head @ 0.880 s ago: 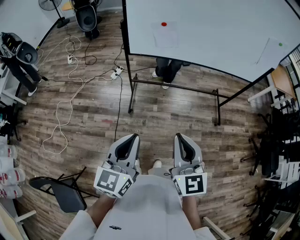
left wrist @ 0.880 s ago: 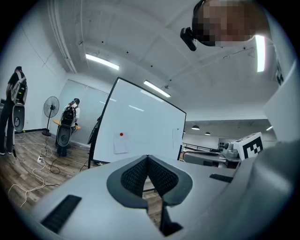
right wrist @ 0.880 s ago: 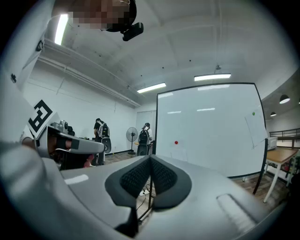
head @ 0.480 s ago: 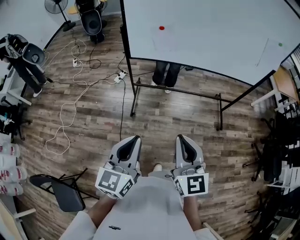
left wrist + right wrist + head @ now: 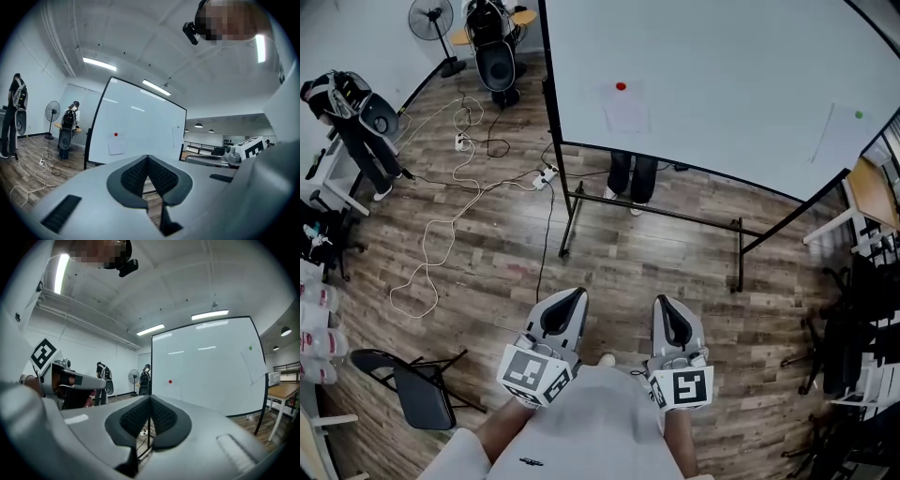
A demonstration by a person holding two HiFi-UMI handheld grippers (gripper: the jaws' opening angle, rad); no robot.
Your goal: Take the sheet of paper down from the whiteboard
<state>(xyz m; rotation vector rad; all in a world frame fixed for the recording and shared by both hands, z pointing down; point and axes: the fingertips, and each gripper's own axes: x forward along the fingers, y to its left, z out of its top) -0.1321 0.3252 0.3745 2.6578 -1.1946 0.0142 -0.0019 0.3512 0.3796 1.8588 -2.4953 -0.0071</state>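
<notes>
Ahead, one whiteboard (image 5: 722,75) bore two sheets: red-pinned sheet (image 5: 626,112), green-pinned sheet (image 5: 839,136). We held left claw (image 5: 570,298) and right claw (image 5: 667,305) clenched, empty.

A small white sheet of paper (image 5: 627,114) hangs flat on the whiteboard (image 5: 731,75), left of its middle near the lower edge, under a round red magnet (image 5: 621,86). A second sheet (image 5: 832,139) hangs slightly tilted at the right edge under a green magnet (image 5: 860,114).

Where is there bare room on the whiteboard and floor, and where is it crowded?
Whiteboard: bare between the sheet under the red magnet and the sheet at its right edge. Floor: open planks before the board's stand; cables and a chair crowd the left.
</notes>
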